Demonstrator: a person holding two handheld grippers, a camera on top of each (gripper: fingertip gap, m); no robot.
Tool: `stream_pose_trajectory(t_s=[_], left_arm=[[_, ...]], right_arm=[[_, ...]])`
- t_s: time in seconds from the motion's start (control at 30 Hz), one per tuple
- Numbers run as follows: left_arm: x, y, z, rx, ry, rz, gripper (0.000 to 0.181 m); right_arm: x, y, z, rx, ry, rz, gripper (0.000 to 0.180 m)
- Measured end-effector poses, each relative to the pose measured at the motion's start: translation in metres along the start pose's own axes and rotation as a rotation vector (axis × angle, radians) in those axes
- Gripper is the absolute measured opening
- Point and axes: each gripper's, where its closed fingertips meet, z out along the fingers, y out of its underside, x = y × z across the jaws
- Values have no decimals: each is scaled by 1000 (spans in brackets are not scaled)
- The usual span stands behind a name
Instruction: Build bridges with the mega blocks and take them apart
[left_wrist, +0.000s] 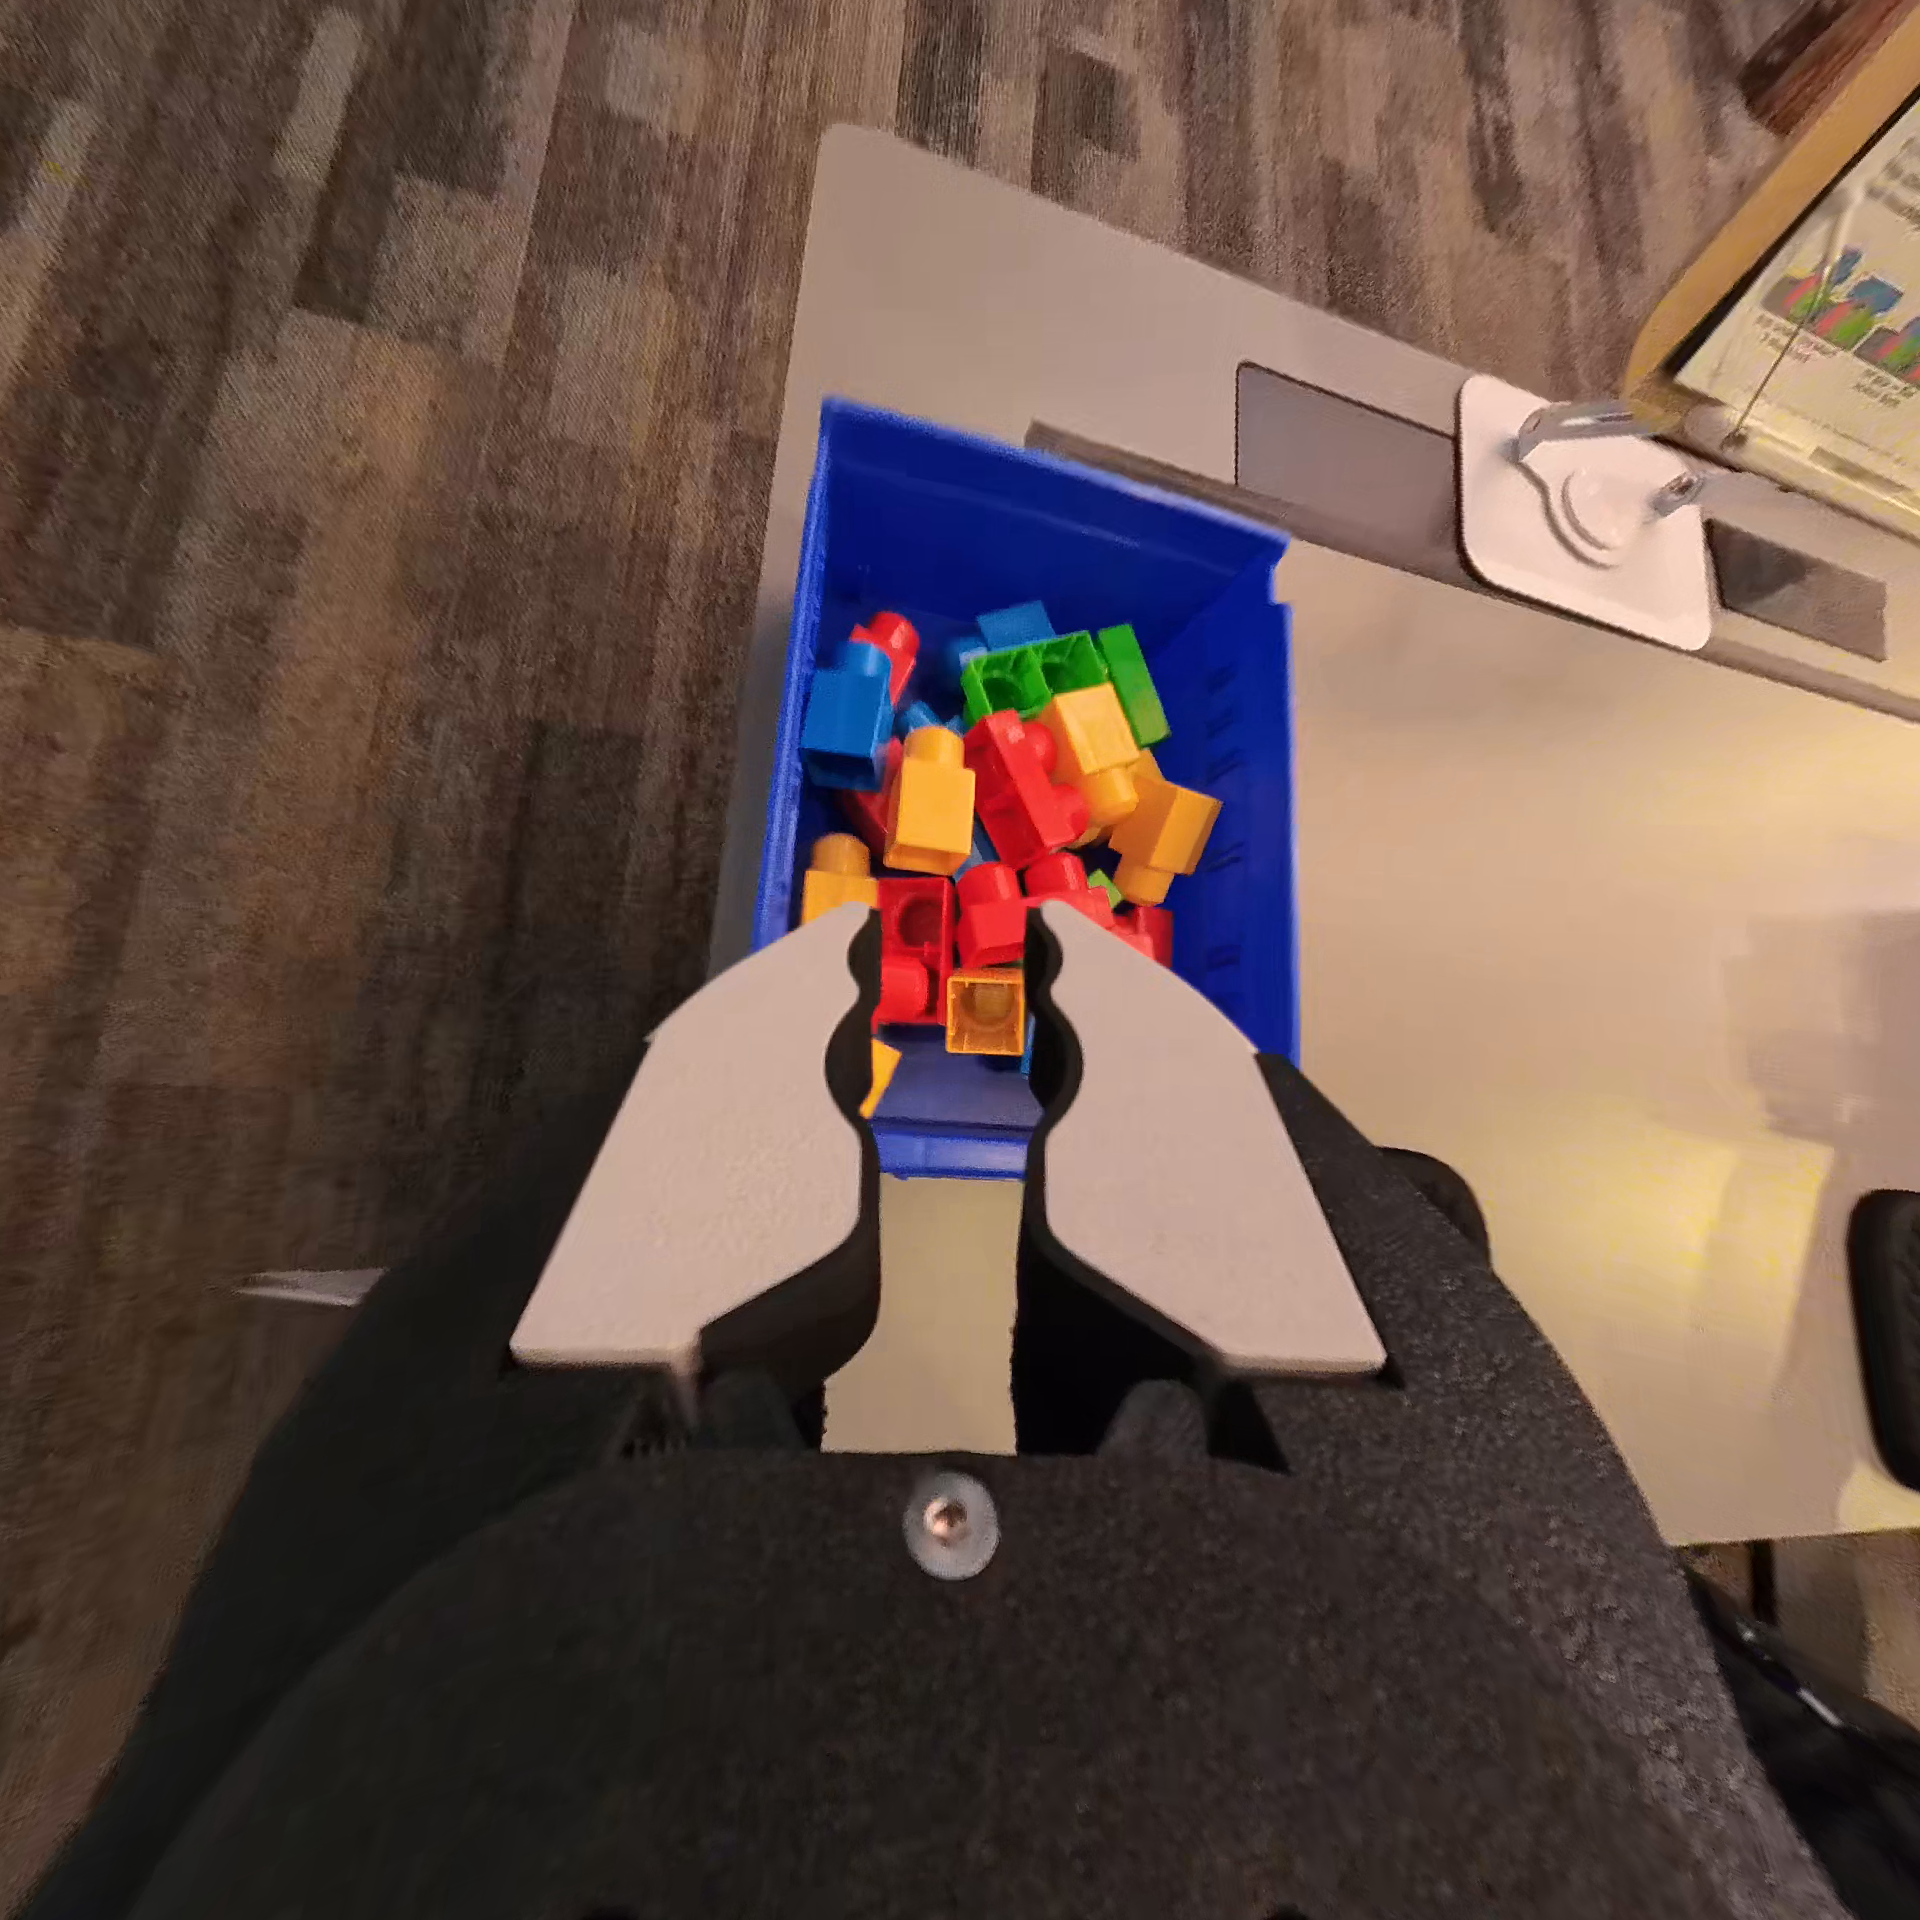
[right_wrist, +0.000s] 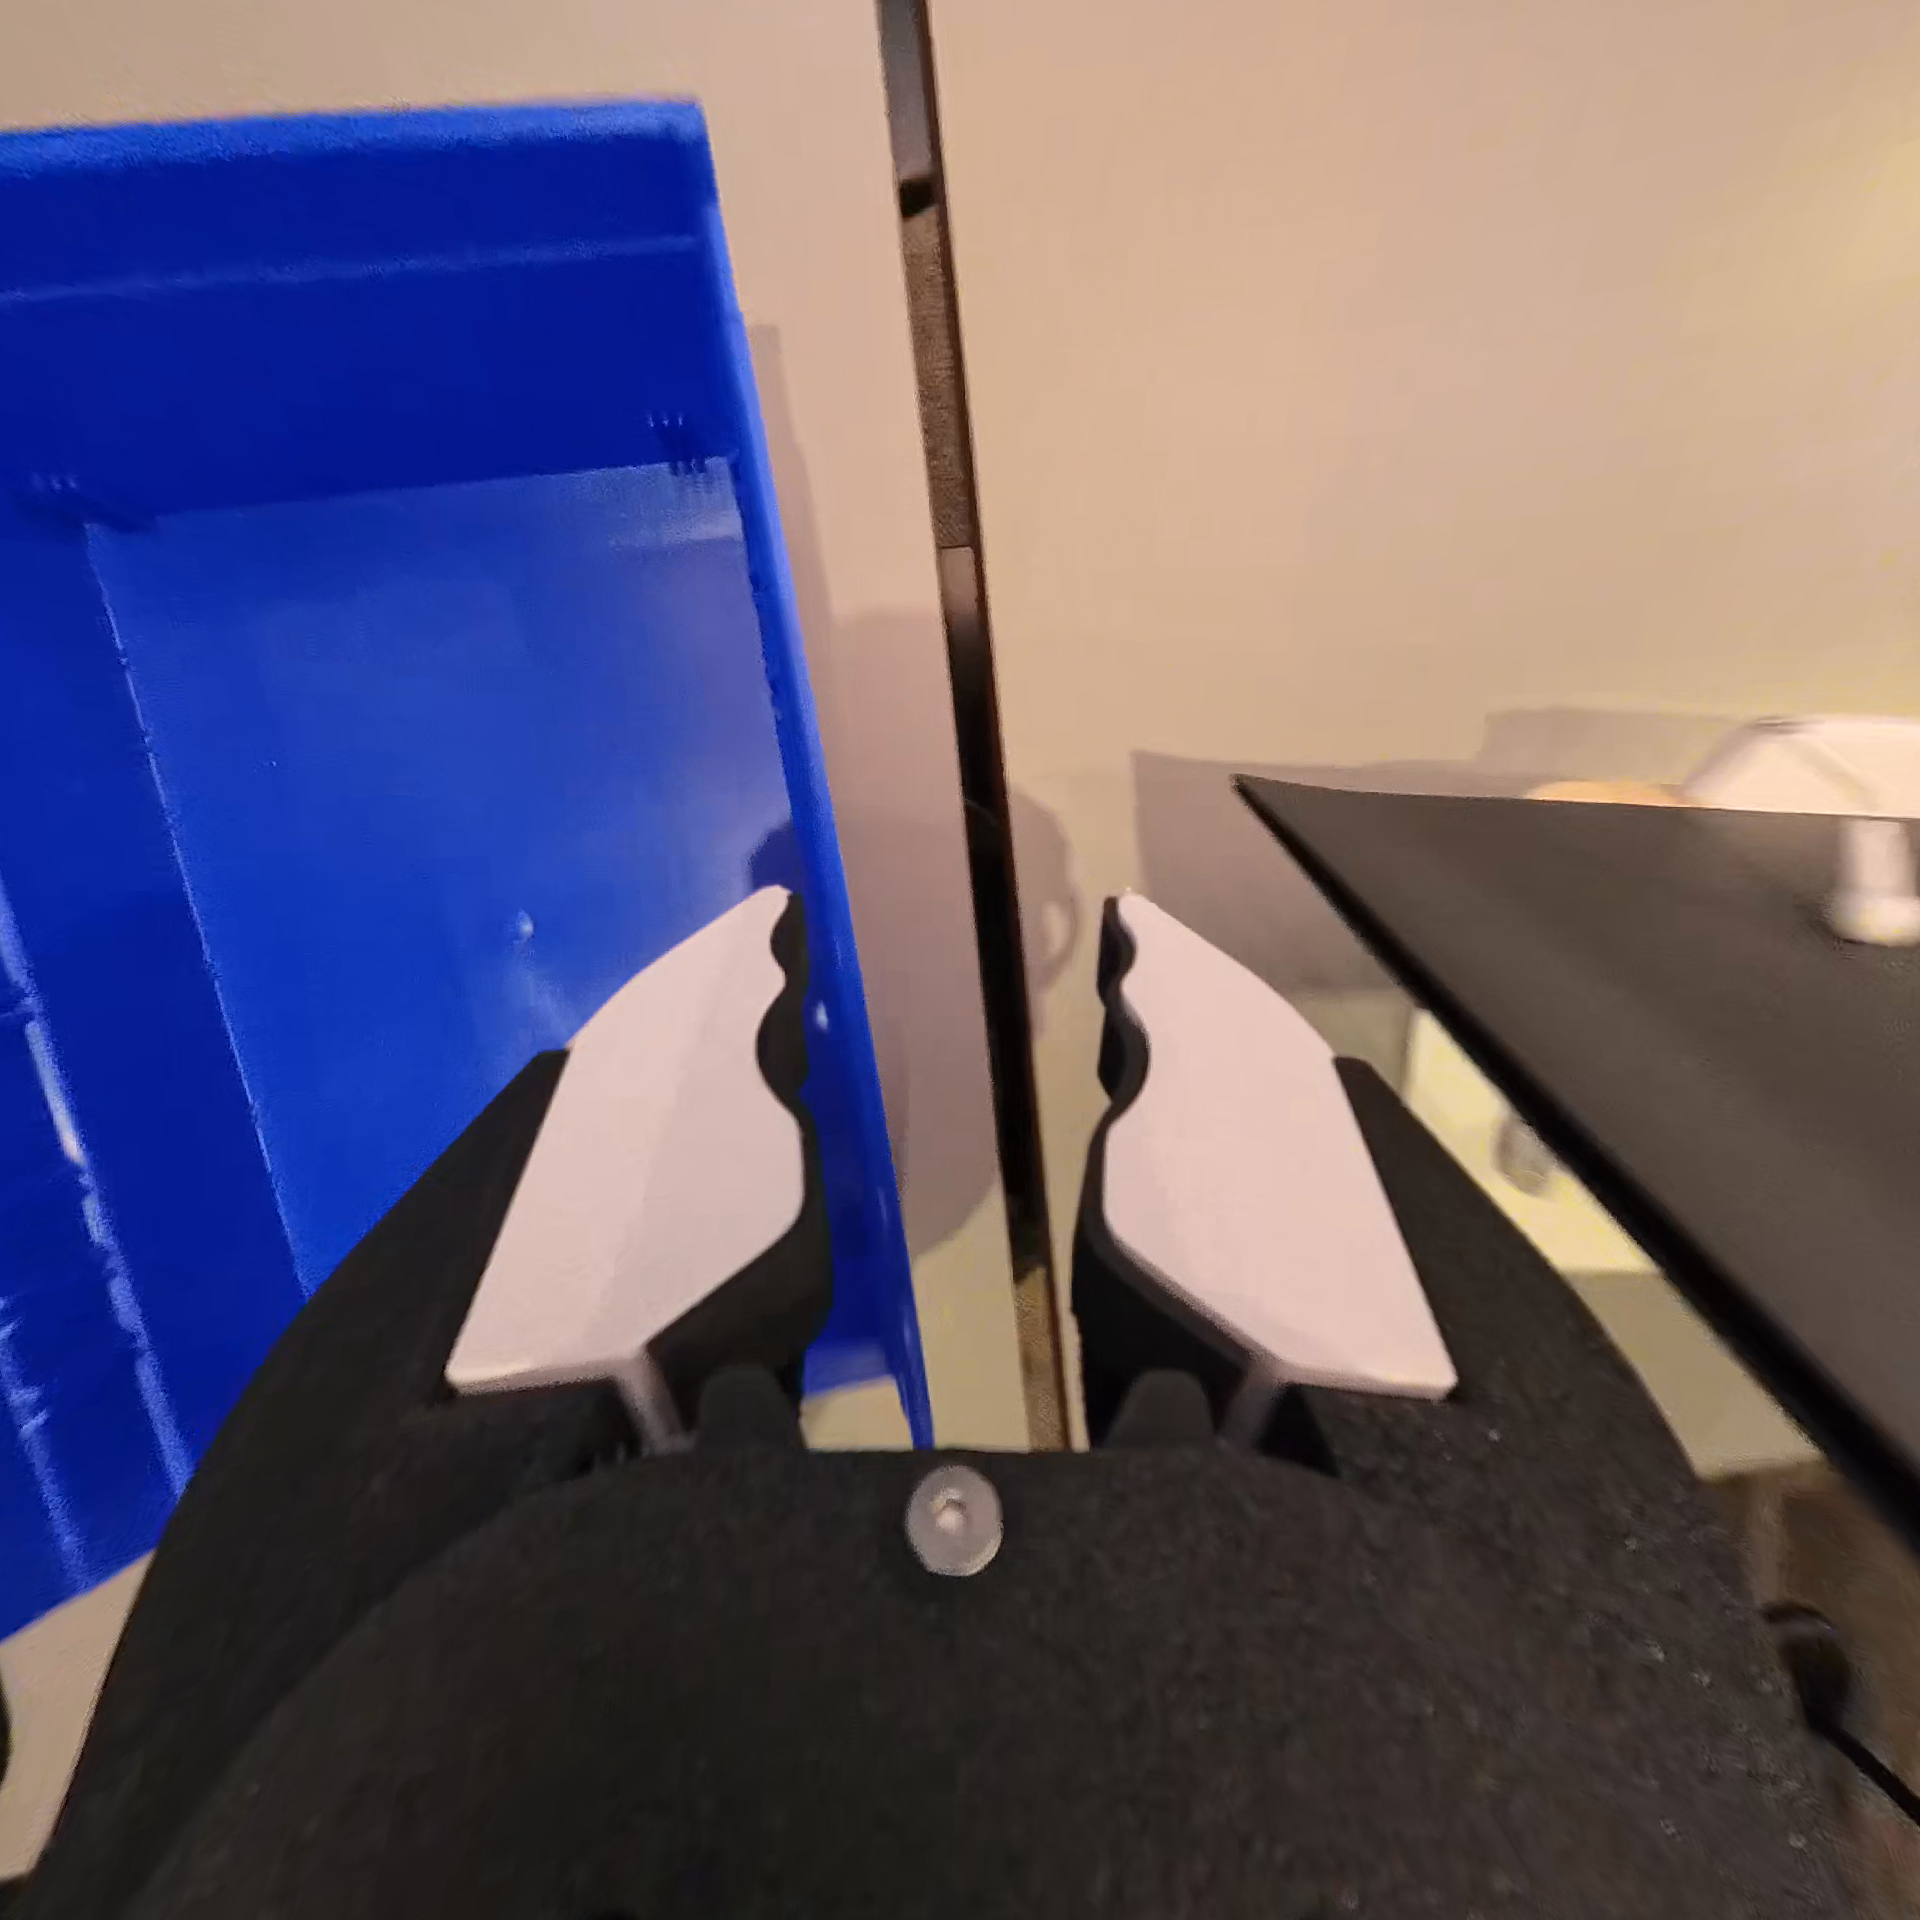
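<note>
Blocks (left_wrist: 997, 790) piled in blue bin (left_wrist: 1039, 520) at 12 o'clock of left gripper (left_wrist: 945, 914), fingers released, right gripper (right_wrist: 951, 914) fingers also released, bin wall at its 10 o'clock.

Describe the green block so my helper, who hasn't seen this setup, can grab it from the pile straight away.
Find the blue bin at the corner of the pale table, full of mixed blocks. Look toward the bin's far end, beyond the open left gripper. The green block lies on top of the pile there, beside a yellow one; it is the only large green piece among red, yellow and blue ones.
</note>
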Motion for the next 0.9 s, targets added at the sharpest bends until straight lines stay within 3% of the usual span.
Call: stream_pose_trajectory(t_s=[0.13,0.2,0.27,0.33,0.47,0.57,0.67,0.8,0.9], left_arm=[[10,-61,-58,8,-142,132,31],[46,-103,-91,106,-117,169,37],[91,-139,-113,211,-47,185,54],[136,-162,-123,287,27,203,73],[220,-175,-112,357,150,286,90],[275,-171,-93,434,216,327,97],[307,-159,-63,531,158,342,108],[341,-124,-10,598,169,293,111],[357,-87,39,585,150,280,112]], right_arm=[[-7,-54,-106,137,49,-37,54],[-31,-93,-174,306,4,-36,55],[-62,-124,-234,466,-60,-34,63],[-93,-147,-281,582,-96,-55,71],[-162,-176,-344,786,-136,-101,84],[-233,-187,-367,945,-246,-137,92],[-298,-188,-366,1035,-277,-145,97],[-376,-175,-330,1094,-274,-170,104],[-417,-157,-281,1087,-224,-168,109]])
